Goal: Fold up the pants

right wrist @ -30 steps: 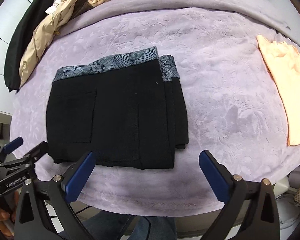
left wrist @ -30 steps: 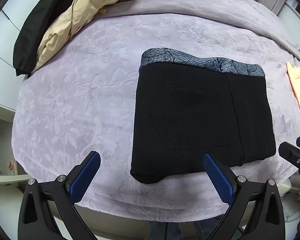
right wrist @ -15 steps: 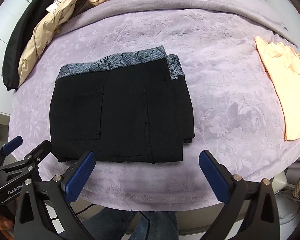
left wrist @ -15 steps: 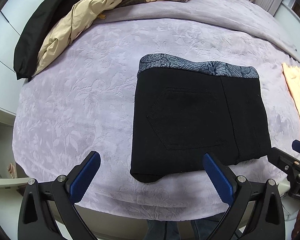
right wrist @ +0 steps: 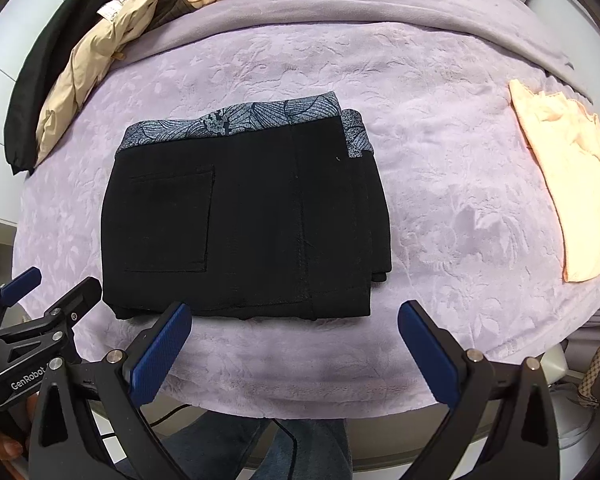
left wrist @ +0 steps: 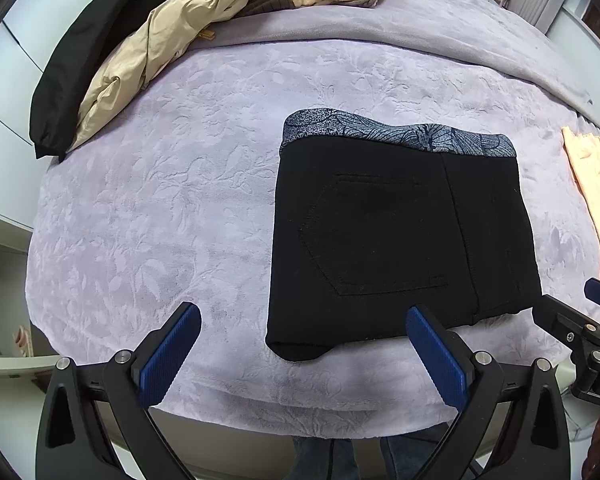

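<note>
The black pants [left wrist: 396, 240] lie folded into a flat rectangle on the lilac bedspread [left wrist: 160, 220], with a grey patterned waistband along the far edge and a back pocket facing up. They also show in the right wrist view [right wrist: 240, 220]. My left gripper [left wrist: 304, 354] is open and empty, above the bed's near edge, just short of the pants' near left corner. My right gripper [right wrist: 294, 344] is open and empty, near the pants' near right corner. Each gripper shows at the edge of the other's view.
A pile of clothes, with a beige coat [left wrist: 148, 64] and a black garment [left wrist: 76, 64], lies at the far left of the bed. A peach cloth [right wrist: 572, 184] lies at the right. The bed edge runs right under both grippers.
Both grippers have drawn back slightly from the folded pants, which sit a little farther up in both views. The pants have not changed shape. Both stay open.
</note>
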Demonstrator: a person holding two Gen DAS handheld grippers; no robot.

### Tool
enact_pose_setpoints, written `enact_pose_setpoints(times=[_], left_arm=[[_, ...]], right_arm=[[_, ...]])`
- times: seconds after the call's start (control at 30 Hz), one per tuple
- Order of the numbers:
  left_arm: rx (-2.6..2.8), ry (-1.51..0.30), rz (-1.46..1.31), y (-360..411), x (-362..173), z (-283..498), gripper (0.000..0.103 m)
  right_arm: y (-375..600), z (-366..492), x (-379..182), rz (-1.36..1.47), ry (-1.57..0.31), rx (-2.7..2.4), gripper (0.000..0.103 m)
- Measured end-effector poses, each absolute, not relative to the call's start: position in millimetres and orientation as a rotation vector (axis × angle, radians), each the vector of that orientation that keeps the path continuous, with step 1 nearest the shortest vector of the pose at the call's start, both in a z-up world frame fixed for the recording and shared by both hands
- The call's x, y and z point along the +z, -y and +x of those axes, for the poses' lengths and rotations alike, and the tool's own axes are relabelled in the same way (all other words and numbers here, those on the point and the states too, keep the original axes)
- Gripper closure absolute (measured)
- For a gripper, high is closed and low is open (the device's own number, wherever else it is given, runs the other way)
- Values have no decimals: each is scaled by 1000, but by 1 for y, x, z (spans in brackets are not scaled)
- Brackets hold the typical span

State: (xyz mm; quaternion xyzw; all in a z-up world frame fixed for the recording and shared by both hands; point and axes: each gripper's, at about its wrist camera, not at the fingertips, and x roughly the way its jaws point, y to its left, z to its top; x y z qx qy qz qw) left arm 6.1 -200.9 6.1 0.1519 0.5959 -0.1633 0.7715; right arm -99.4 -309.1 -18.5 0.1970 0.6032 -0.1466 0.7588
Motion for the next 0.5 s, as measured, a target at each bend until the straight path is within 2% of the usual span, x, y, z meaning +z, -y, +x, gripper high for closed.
enact_pose_setpoints(times=[0.5], left_arm=[[-362,-1290,343,204,7,4,0]], right_arm=[[311,-100,-17,435,-1304,-329,0]])
